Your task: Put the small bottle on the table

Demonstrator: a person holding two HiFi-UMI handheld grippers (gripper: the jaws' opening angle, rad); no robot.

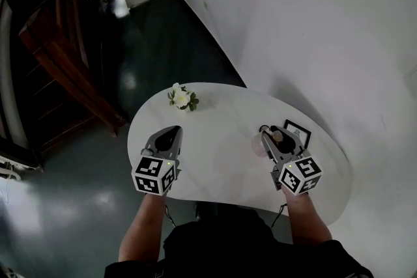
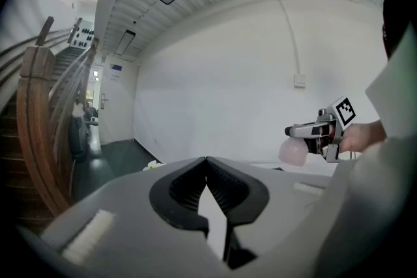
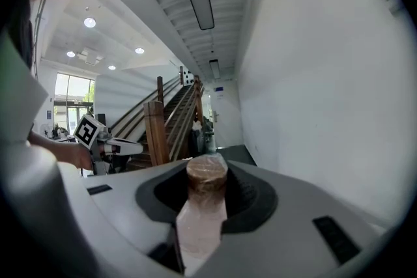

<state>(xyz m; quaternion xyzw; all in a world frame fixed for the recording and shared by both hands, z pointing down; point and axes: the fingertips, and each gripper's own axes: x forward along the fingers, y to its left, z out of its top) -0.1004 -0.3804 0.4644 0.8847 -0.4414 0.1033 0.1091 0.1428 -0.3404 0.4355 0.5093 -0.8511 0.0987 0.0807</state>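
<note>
The small bottle (image 1: pixel 260 146) is pale pink with a brown cork top (image 3: pixel 207 172). My right gripper (image 1: pixel 266 135) is shut on it over the right part of the white table (image 1: pixel 221 127). In the right gripper view the bottle (image 3: pixel 201 221) stands upright between the two jaws. From the left gripper view it (image 2: pixel 291 152) hangs under the right gripper (image 2: pixel 306 131), low over the tabletop; whether its base touches I cannot tell. My left gripper (image 1: pixel 172 135) hovers over the table's left part, shut with nothing in it, its tips meeting (image 2: pixel 207 165).
A white flower (image 1: pixel 182 99) lies at the table's far edge. A black picture frame (image 1: pixel 300 132) stands just right of the bottle. A white wall runs along the right. A wooden staircase (image 1: pixel 58 55) and dark floor (image 1: pixel 163 42) lie to the left and beyond.
</note>
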